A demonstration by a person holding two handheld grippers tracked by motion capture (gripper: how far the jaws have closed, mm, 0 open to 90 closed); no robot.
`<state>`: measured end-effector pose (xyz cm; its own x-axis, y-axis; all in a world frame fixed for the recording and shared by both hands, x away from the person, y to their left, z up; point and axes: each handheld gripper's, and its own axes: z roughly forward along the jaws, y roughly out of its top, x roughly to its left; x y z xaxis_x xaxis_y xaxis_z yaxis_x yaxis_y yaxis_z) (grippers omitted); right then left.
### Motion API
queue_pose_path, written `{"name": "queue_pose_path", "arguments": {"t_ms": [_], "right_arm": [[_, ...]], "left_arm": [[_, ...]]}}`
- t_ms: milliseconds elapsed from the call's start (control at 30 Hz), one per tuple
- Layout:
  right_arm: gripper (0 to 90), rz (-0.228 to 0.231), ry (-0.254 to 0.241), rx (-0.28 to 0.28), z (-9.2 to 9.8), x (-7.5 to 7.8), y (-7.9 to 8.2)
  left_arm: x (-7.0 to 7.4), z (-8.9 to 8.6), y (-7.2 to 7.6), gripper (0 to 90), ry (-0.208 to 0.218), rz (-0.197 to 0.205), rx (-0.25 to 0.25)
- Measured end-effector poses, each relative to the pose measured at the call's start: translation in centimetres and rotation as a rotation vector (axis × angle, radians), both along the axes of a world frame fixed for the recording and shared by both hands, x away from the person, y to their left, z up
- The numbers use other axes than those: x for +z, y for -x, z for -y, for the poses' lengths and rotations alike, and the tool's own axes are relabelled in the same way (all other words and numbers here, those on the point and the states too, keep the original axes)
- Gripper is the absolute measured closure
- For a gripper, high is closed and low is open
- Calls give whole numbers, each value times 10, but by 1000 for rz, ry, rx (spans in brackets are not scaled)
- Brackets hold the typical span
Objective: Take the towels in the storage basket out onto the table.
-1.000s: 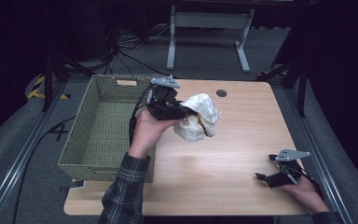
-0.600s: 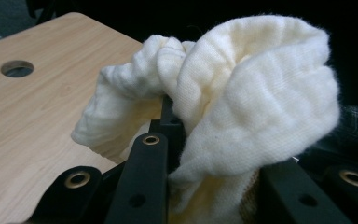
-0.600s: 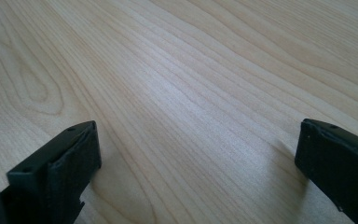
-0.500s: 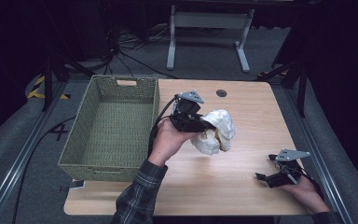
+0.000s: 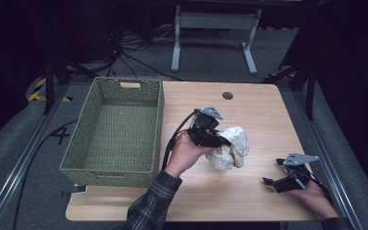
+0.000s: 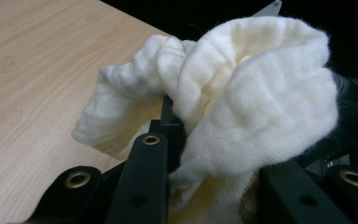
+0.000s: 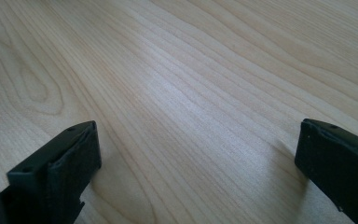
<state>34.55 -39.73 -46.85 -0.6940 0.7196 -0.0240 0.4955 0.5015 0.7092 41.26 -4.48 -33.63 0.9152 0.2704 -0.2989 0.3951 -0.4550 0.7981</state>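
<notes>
Cloth: crumpled cream-white knitted cloth [image 5: 231, 146], bunched in a loose lump over the middle of the pale wooden desk [image 5: 249, 110], right of the basket; in my left claw's view the cloth [image 6: 242, 102] bulges up over the jaws, its near end down between them.
Left claw: my left claw [image 5: 219, 139] is clamped on the cream cloth, jaws pointing to the right across the desk; in its own view the claw [image 6: 205, 172] has cloth packed in the gap and draped over the right jaw.
Left hand: my left hand [image 5: 188, 152] grips the claw's body from behind, plaid sleeve [image 5: 151, 203] coming in from the desk's near edge.
Right claw: my right claw [image 5: 273, 182] sits low at the desk's near right corner, well apart from the cloth; in its own view the claw [image 7: 196, 163] stands wide, bare wood between the jaws.
Right hand: my right hand [image 5: 314, 196] holds it by the near edge.
Basket: rectangular green woven basket [image 5: 84, 165] on the left part of the desk, nothing inside it.
Beyond: grey floor [image 5: 206, 57] with black cables [image 5: 139, 52] and a grey metal stand [image 5: 213, 28].
</notes>
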Motion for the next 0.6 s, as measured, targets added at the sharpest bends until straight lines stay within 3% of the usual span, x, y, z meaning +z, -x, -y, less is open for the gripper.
{"name": "queue_pose_path", "arguments": {"t_ms": [600], "right_arm": [[4,-1,-2,2,0,0,0]], "left_arm": [[-67,30,11,778,-122,-36,-35]]}}
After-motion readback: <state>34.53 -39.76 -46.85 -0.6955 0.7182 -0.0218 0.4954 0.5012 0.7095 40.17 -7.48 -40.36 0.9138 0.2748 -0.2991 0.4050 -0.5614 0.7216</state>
